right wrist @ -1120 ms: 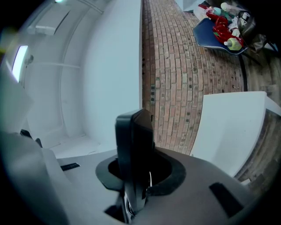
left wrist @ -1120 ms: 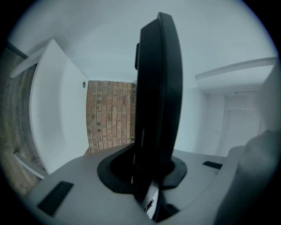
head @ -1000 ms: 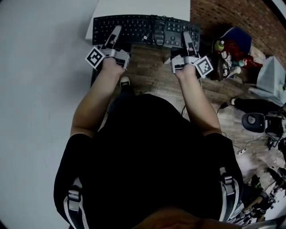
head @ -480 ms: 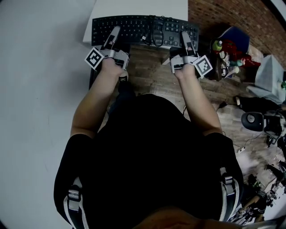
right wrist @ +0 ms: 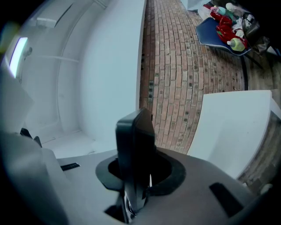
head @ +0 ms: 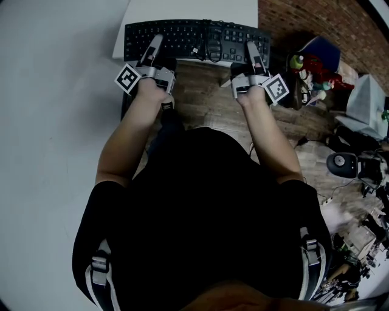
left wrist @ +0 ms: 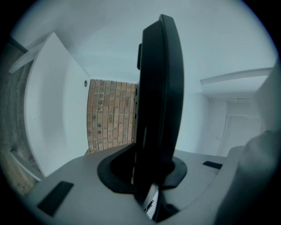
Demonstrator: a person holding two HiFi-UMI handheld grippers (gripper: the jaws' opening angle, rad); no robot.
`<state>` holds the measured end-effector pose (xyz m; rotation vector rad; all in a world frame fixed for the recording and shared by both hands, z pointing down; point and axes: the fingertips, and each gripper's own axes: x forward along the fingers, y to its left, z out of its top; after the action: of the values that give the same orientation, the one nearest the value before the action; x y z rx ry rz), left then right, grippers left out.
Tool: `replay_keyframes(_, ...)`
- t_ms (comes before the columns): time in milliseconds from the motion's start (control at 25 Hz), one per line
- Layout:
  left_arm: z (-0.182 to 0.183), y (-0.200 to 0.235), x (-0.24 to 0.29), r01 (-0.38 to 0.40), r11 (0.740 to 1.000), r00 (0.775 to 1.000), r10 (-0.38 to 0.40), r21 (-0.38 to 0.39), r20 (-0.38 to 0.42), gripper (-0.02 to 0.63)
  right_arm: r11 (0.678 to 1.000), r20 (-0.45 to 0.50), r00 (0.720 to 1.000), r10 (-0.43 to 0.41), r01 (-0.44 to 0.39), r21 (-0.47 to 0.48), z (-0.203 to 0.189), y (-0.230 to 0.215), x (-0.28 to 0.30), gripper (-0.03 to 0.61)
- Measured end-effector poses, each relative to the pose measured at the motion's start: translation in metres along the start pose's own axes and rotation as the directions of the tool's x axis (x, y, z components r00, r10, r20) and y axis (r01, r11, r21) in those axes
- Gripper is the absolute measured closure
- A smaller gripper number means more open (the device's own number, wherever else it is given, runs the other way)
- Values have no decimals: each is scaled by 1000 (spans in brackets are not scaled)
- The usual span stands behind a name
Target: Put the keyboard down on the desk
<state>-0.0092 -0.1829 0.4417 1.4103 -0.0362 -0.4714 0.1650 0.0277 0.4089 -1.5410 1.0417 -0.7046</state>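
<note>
keyboard (head: 182,33): at 12 o'clock, lying across the near edge of the white table (head: 188,9), possibly resting on it | left tool (head: 153,48): clamped on keyboard's near edge, left end | right tool (head: 252,53): clamped on near edge, right end | brick wall (head: 316,18): at 1 o'clock

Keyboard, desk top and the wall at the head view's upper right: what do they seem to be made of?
Keyboard: probably moulded plastic with a matt black finish. It has a dull, even surface, and its edge looks smooth and rounded in the gripper views.
Desk: smooth white top, perhaps laminate or painted board. No grain shows, so this is uncertain.
Wall: bare red-brown brick, with visible mortar joints.
</note>
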Motion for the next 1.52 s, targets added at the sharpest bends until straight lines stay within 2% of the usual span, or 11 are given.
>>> replay_keyframes(760, -1, -4, 0, -13, 1000, 1000, 13, 10, 6, 534, 1000, 3, 1000, -10, 10, 16, 1, -2, 0, 478)
replay_keyframes(1520, -4, -3, -3, 2, 999, 1000, -2, 38, 10, 534, 1000, -20, 1000, 18, -18, 17, 2, -11, 1, 477)
